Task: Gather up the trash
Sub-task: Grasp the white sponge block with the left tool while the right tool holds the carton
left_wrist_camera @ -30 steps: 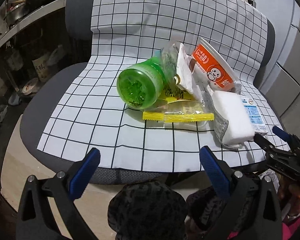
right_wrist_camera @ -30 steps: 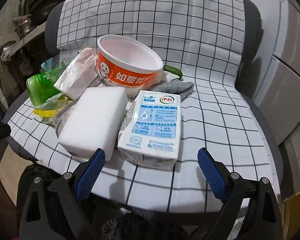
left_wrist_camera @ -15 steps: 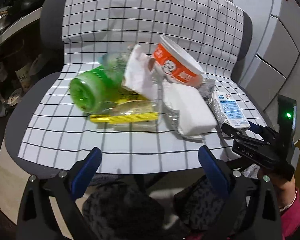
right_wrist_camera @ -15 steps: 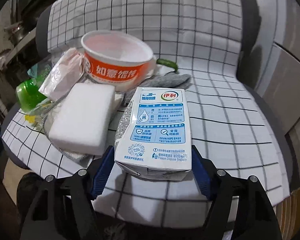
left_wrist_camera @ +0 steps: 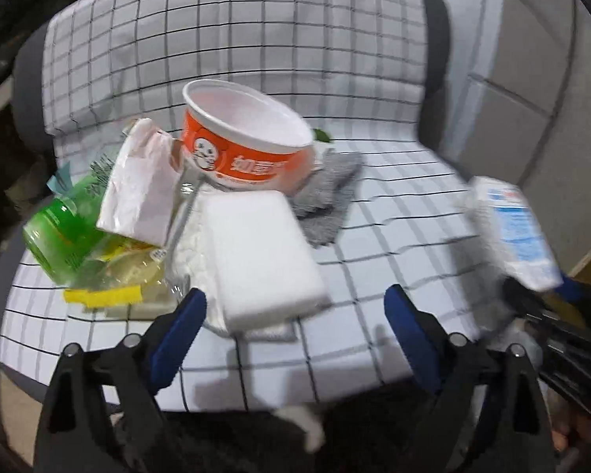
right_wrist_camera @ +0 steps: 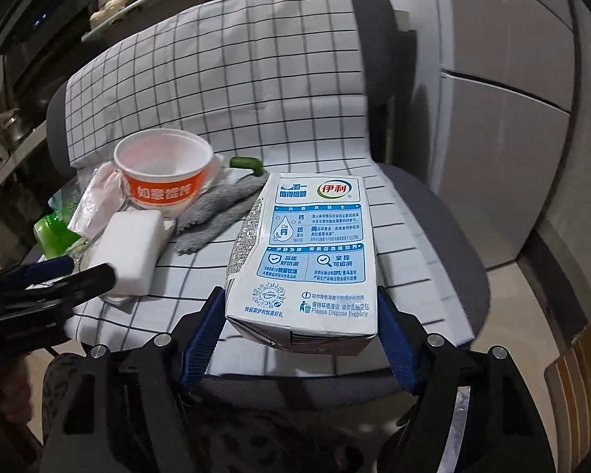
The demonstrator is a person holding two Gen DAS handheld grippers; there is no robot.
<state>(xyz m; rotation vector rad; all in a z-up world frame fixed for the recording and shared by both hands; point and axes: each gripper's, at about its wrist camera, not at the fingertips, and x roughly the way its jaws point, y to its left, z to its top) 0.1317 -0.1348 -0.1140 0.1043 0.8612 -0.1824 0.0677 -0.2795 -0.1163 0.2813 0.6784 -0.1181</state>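
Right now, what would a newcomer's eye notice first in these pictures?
First, the blue-and-white milk carton, clamped in the right gripper and lifted above the seat's front edge. Next, the orange paper bowl standing open at the middle of the checked cloth, with the white foam block just before it, near the open left gripper.

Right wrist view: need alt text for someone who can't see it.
The right gripper clamps a white and blue milk carton by its sides, above a chair draped in a checked cloth. Left of it lie an orange paper bowl, a white foam block, a grey rag and a green bottle; the left gripper enters from the left edge.
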